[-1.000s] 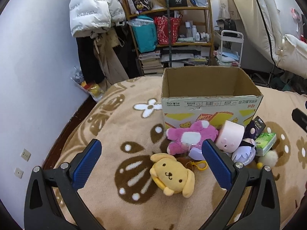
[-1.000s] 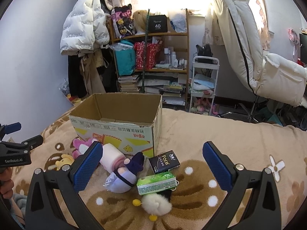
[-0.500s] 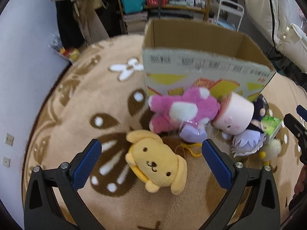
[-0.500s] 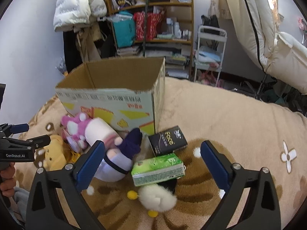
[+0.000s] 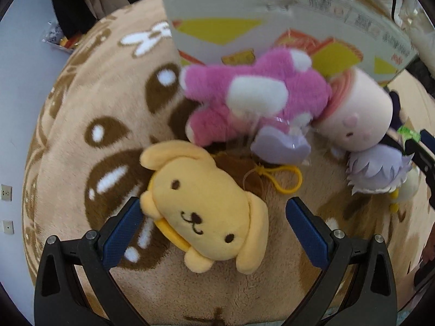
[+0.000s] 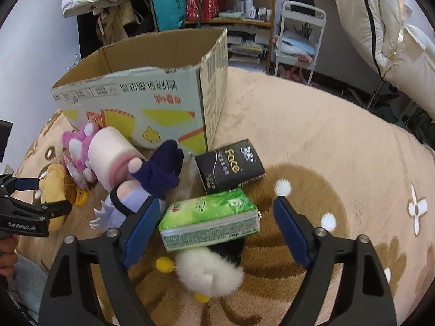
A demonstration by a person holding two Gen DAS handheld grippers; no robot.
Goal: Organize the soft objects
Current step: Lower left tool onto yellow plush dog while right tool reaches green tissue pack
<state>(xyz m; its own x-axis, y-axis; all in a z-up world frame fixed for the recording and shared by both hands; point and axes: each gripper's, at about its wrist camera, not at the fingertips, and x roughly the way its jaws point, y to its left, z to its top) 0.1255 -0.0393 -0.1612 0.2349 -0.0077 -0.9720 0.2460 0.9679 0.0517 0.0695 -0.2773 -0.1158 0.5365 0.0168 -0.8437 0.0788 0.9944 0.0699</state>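
Soft brown blanket (image 5: 89, 87) holds the toys. Both claws are apart: left claw (image 5: 214, 228) around the yellow puppy (image 5: 206, 212), right claw (image 6: 214, 228), just closing, around the green tissue pack (image 6: 209, 220). Squeeze each at its middle, gently.

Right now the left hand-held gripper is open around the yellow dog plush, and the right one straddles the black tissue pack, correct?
Not quite. The left hand-held gripper is open around the yellow dog plush, but the right hand-held gripper straddles the green tissue pack, not the black tissue pack, which lies beyond it nearer the cardboard box. The right wrist view shows this.
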